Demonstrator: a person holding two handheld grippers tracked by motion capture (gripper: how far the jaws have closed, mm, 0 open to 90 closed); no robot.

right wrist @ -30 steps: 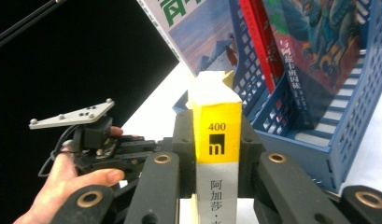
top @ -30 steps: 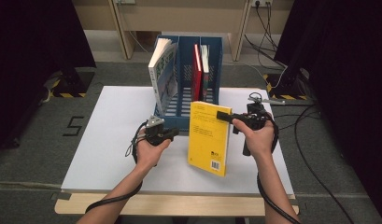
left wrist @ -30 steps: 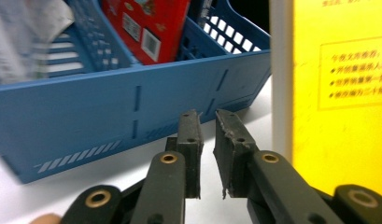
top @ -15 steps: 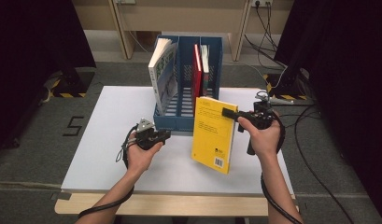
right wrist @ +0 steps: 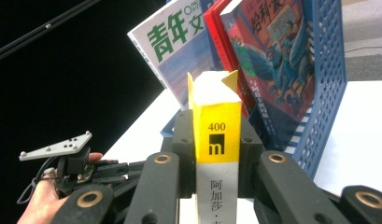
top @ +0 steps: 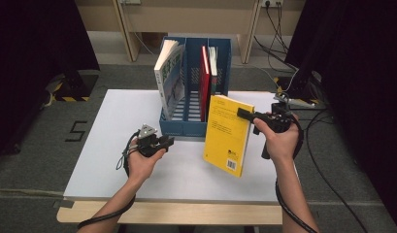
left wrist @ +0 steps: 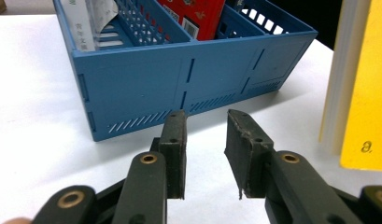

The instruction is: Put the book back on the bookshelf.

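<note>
Right hand-held gripper (top: 245,114) clamps the yellow paperback (top: 227,134) by its spine: white lower spine band, tilted upright. Left hand-held gripper (left wrist: 205,151), well apart, jaws just opening, nothing between.

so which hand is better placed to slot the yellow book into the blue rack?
Right. The right tool is shut on the yellow book, held up close in front of the blue rack. The left tool is open with nothing between its jaws.

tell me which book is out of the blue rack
The yellow book, clamped at its spine by the right gripper. The others stand inside the blue rack.
</note>
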